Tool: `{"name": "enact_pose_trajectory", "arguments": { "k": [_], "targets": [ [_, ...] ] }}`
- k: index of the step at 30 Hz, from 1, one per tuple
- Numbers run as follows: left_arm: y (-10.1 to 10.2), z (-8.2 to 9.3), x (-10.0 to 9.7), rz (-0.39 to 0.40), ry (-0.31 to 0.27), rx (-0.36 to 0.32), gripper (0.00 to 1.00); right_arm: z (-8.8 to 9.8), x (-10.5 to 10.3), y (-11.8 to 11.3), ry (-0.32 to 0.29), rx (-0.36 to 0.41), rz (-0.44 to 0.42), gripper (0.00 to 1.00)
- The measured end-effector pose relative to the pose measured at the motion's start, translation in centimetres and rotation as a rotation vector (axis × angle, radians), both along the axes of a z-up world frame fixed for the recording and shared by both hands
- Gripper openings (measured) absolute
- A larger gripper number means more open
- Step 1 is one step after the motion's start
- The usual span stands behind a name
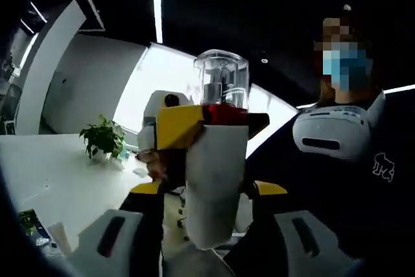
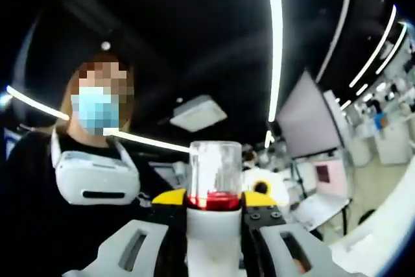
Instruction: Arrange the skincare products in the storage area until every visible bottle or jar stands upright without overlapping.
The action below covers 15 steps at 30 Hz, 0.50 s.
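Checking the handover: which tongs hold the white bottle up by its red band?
The right tongs: yellow tips clamp the bottle at the red band; the left tongs grip lower, on its white body.

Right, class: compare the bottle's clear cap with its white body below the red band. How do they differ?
The clear cap is see-through; the white body is opaque. The cap is the shorter part, the body the longer. The cap stands free above the jaws, while the body sits between the left gripper's jaws and the right gripper closes at the red band. Both are round parts of one bottle.
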<state>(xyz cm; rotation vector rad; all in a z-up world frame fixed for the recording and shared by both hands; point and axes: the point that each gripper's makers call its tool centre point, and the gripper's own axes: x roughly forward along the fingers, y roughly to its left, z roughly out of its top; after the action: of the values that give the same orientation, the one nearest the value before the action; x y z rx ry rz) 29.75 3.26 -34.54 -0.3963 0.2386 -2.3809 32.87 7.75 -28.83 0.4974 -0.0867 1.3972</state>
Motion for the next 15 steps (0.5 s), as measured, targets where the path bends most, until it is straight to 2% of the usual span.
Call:
{"name": "enact_pose_trajectory", "arguments": {
  "k": [4,6,7,11,15],
  "targets": [
    [1.1,1.8,-0.3,-0.166,0.071,-0.105,0.46,1.3,-0.9,0.4,-0.007,0.039,0.068,0.24],
    [1.3,2.7,-0.5,-0.205,0.106,-0.130,0.45,1.7,-1.4,0.5,-0.014,0.051,0.099,0.24],
    [1.0,2.8,-0.6,-0.213,0.110,-0.120,0.42,1.8,-1.3,0.5,-0.016,0.054,0.093,0.24],
    [0.2,2.4,-1.9,-0.236,0.029,-0.109,0.38,2.1,-1.5,0.5,-0.032,0.049,0.109,0.24],
    [0.1,2.7,-2.6,-0.295,0.035,-0.119,0.33,2.3,-2.1,0.7,-0.029,0.058,0.161,0.24]
  ]
}}
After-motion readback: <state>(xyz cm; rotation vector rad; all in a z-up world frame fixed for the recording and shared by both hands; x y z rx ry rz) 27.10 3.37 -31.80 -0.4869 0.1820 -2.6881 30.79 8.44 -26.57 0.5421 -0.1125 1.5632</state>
